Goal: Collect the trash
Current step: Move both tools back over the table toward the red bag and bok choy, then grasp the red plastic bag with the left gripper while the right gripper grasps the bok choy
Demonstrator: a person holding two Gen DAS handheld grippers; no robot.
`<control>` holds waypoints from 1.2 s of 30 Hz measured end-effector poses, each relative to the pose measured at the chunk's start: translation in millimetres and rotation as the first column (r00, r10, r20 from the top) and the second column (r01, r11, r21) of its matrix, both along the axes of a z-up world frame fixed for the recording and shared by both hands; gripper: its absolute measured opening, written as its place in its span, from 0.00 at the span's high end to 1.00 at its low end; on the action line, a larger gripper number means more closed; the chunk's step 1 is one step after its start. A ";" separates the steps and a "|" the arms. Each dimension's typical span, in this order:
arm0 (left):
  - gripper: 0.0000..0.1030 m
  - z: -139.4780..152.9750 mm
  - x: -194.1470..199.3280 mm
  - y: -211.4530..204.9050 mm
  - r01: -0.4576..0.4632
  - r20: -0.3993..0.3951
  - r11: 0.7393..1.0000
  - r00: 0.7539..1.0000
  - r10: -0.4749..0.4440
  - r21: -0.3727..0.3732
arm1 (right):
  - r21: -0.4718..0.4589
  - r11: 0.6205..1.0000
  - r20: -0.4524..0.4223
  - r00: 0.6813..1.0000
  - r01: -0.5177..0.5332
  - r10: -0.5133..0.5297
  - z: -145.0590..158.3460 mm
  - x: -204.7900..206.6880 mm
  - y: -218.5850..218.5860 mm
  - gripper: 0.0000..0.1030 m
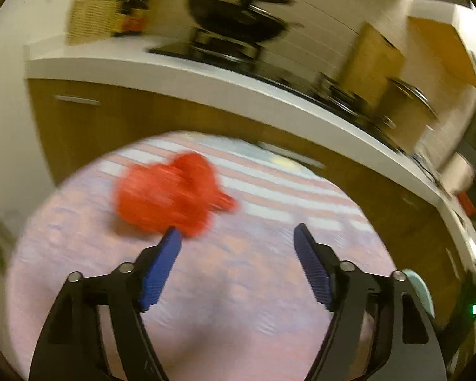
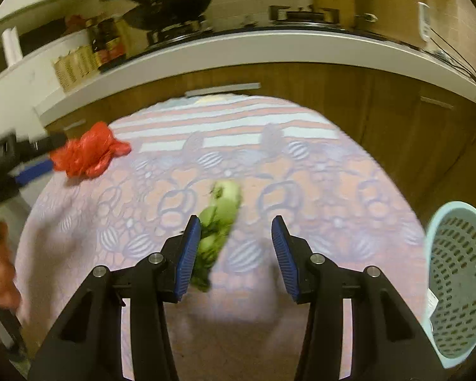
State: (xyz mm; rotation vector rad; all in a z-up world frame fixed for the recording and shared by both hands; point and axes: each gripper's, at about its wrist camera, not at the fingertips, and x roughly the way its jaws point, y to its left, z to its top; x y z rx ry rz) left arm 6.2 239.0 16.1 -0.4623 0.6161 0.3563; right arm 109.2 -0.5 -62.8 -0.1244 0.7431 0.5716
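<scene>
My right gripper (image 2: pixel 236 228), jaws spread wide and holding nothing, over the patterned tablecloth (image 2: pixel 317 197); green vegetable scraps (image 2: pixel 220 219) lie at its left finger, toward 11 o'clock. Light blue perforated basket (image 2: pixel 457 285) at 3 o'clock, at the table edge. My left gripper (image 1: pixel 238 238), jaws likewise parted and bare, has the crumpled red plastic bag (image 1: pixel 171 195) at its left fingertip, 11 o'clock. Jar labels on the counter too blurred to read.
</scene>
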 end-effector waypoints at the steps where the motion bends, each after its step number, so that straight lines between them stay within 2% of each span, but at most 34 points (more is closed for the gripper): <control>1: 0.25 0.9 -1.1 7.8 -0.021 0.001 1.000 1.000 0.021 0.007 | -0.022 1.000 0.009 1.000 -0.005 0.005 -2.4 -1.5 5.7 0.58; 4: 0.22 1.5 5.0 32.4 -0.073 -0.008 0.997 0.997 0.073 0.031 | -0.046 0.999 0.036 0.999 -0.005 0.006 -2.7 -2.7 12.5 0.51; 6: 0.19 -2.7 16.9 40.6 -0.083 -0.027 0.995 0.996 0.084 0.049 | -0.044 0.999 0.033 0.999 0.002 0.000 -3.2 0.5 12.7 0.50; 9: 0.19 -14.9 35.5 48.4 -0.080 -0.065 0.994 0.994 0.085 0.079 | -0.041 0.999 0.019 1.000 0.003 -0.002 -5.4 4.7 12.5 0.50; 12: 0.19 -33.8 53.9 53.4 -0.054 -0.095 0.996 0.994 0.060 0.071 | -0.035 0.999 0.023 1.000 -0.005 0.006 -5.7 2.8 12.7 0.47; 18: 0.20 -45.2 56.5 59.3 -0.035 -0.060 0.997 0.997 0.039 0.064 | -0.099 0.995 0.067 0.997 -0.033 0.040 -7.3 -6.6 26.2 0.42; 20: 0.24 -45.9 55.0 58.4 -0.032 -0.055 0.998 0.998 0.035 0.059 | -0.106 0.994 0.067 0.997 -0.032 0.039 -7.9 -6.7 27.0 0.34; 23: 0.37 -45.1 57.2 50.5 -0.008 -0.060 0.995 0.998 0.014 0.098 | -0.091 0.995 0.057 0.998 -0.029 0.034 -7.5 -4.6 24.2 0.30; 25: 0.49 -43.5 56.5 42.5 -0.005 -0.057 0.990 0.998 0.013 0.138 | -0.083 0.996 0.043 0.999 -0.023 0.026 -8.2 -1.8 22.4 0.29; 28: 0.59 -39.5 50.3 37.6 -0.004 -0.023 0.988 1.000 0.007 0.155 | -0.068 0.998 -0.001 1.000 -0.009 0.009 -11.3 4.0 17.9 0.19; 32: 0.61 -35.4 41.1 35.7 -0.015 0.015 0.988 1.000 0.013 0.153 | -0.049 0.999 -0.051 0.999 0.014 -0.017 -15.2 12.1 12.6 0.18; 36: 0.61 -30.9 41.5 26.0 0.003 0.030 0.984 1.000 -0.008 0.177 | -0.068 0.997 -0.046 0.998 0.028 -0.031 -16.7 11.5 16.0 0.19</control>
